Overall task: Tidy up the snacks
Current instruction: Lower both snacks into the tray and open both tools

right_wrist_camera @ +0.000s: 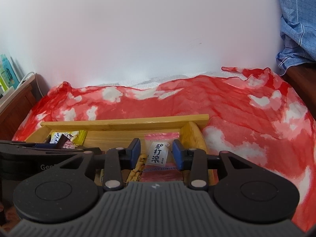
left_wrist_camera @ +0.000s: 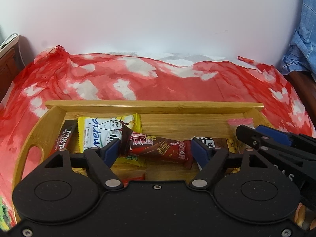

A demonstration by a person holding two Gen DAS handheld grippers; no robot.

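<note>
while both grippers hang over the bamboo tray (left_wrist_camera: 154,106):
left gripper (left_wrist_camera: 156,150): parted, straddling chocolate wafer bar (left_wrist_camera: 158,148), pads clear.
right gripper (right_wrist_camera: 157,154): parted around pink-edged pouch (right_wrist_camera: 158,154), no squeeze.
handling: light, crinkly, slippery film; wafer likely brittle, pinch mid-length.
tray: rigid, smooth, grained.

Your left wrist camera sits close above the bamboo tray (left_wrist_camera: 154,106), looking forward and down along its fingers toward the white wall (left_wrist_camera: 158,19). Your right wrist camera looks the same way from just beside it, over the tray's right end. Both views share the tray, the red-and-white cloth (right_wrist_camera: 246,106) beneath it, and each catches the other gripper at its edge.
</note>
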